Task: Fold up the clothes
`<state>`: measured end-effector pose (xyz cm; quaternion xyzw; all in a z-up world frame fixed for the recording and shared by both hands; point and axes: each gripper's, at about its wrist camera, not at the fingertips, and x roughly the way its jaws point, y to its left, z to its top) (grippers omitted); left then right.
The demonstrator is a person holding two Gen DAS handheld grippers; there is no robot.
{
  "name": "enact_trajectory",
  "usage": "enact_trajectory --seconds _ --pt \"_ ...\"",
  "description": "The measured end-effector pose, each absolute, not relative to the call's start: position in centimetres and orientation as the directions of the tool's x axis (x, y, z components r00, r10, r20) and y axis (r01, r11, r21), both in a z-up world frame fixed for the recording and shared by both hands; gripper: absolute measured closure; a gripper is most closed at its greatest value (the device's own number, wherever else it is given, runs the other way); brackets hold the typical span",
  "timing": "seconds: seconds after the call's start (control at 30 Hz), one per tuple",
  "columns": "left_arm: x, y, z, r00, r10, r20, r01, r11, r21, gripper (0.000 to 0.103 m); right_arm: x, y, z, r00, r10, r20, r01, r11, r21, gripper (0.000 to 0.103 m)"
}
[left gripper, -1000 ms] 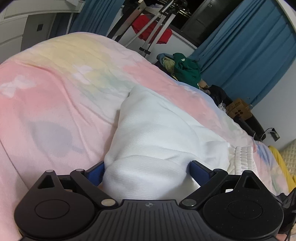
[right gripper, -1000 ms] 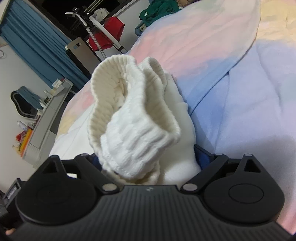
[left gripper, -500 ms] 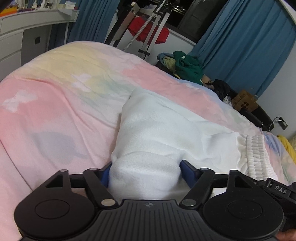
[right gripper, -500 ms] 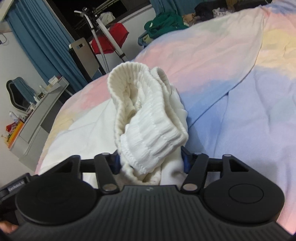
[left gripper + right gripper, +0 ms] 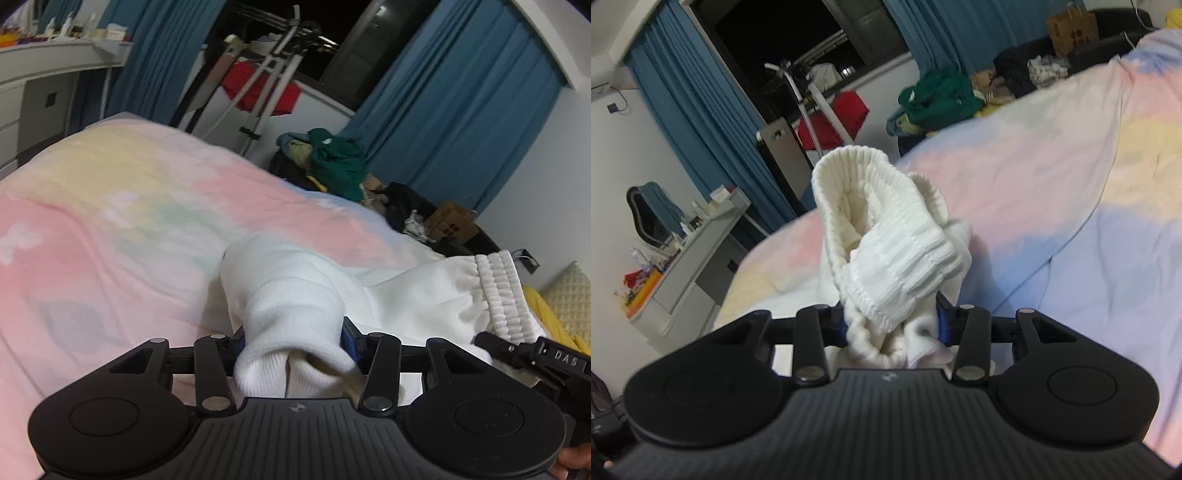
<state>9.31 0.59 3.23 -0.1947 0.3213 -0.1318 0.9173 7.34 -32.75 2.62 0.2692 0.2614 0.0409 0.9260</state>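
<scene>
Left wrist view: left gripper (image 5: 291, 338) clamped on a bunched end of a white knit garment (image 5: 295, 295), fabric pinched between blue pads and spilling toward 6 o'clock. Rest of the garment draped across a pastel bedspread (image 5: 110, 206), ribbed waistband (image 5: 502, 291) out at 3 o'clock, close by the other gripper's black body. Green clothes pile (image 5: 332, 158) beyond the bed at 1 o'clock.

Right wrist view: right gripper (image 5: 890, 326) closed on the ribbed waistband (image 5: 886, 240), the elastic band standing up open and crumpled toward 12 o'clock. Bedspread (image 5: 1071, 184) from 1 to 4 o'clock; dresser (image 5: 690, 266) at 9 o'clock.

Judged mid-fold, both ends gripped and partly lifted. For a clean fold: equal tension between the two grips, cloth pulled flat before lowering, edges brought level, no release until the layers lie flat on the bed. Risk judged: thick bunches in both jaws leaving creases or a skewed edge.
</scene>
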Motion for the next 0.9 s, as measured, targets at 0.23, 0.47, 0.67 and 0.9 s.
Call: enact_trajectory --seconds 0.23,0.47,0.67,0.9 --pt "12.3 -10.3 7.8 0.723 -0.484 -0.494 0.246 0.848 -0.470 0.055 4.7 -42.0 7.0 0.919 0.131 -0.372 0.115 0.814 0.570 0.059" --pt "18.3 -26.2 9.4 0.625 -0.634 -0.455 0.407 0.762 -0.504 0.055 2.7 -55.2 9.0 0.962 -0.047 -0.268 0.209 0.761 0.614 0.059" --pt "22.2 -37.6 6.6 0.568 -0.707 -0.420 0.490 0.701 -0.518 0.055 2.5 -62.4 4.4 0.961 -0.161 -0.225 0.274 0.666 0.694 0.059" --pt "25.4 -43.8 -0.8 0.522 -0.698 -0.489 0.516 0.716 -0.471 0.055 3.3 -67.6 -3.8 0.930 -0.232 -0.284 0.366 0.549 0.751 0.059"
